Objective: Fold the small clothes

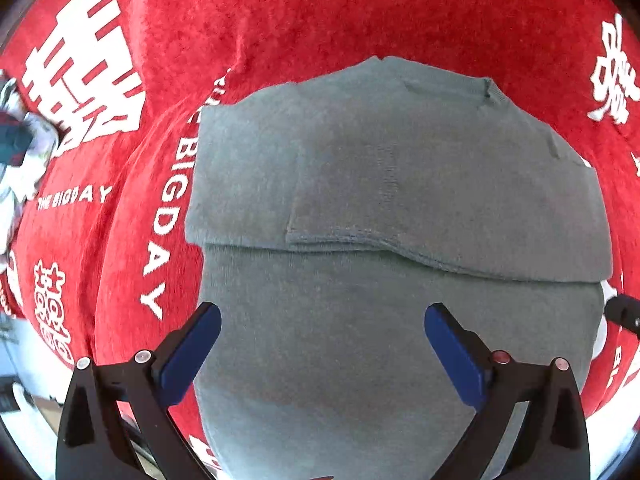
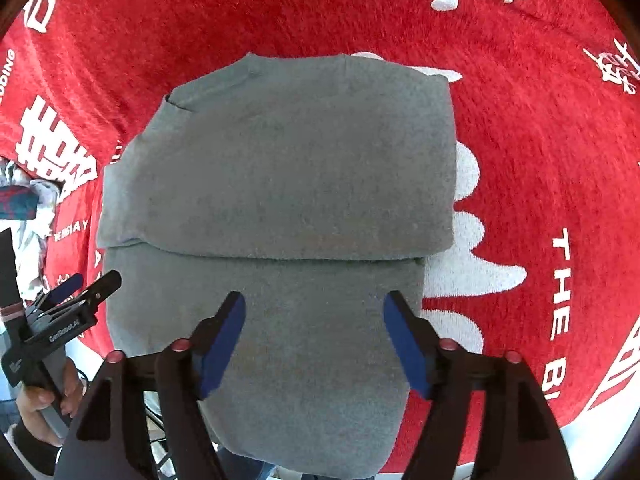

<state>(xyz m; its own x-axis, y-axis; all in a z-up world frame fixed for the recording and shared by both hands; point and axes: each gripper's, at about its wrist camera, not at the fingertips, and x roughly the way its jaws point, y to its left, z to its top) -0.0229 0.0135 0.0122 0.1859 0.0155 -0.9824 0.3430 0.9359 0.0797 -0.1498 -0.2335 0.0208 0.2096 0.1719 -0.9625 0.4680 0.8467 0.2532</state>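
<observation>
**Both grippers wide open over a half-folded grey garment**

Blue-padded fingers (image 1: 192,356) of the left gripper (image 1: 322,312) sit closest to the lens in the left wrist view, spread well apart with nothing between them. They're angled down over the near end of the grey garment (image 1: 400,184), which lies flat on a red blanket (image 1: 320,12) with white lettering. The top layer is folded toward the camera, its hem running crosswise just beyond the fingertips. The garment's long axis runs away from the camera. A patterned cloth (image 1: 16,148) peeks in at the far left edge.

Right wrist view: same deal. The right gripper (image 2: 314,300) is also spread open and holding nothing, hovering over the garment's near end (image 2: 296,168), fold edge just past the tips. Off to the left you can see the left gripper (image 2: 86,290) beside the garment's left edge, held by the person's hand (image 2: 40,404).
</observation>
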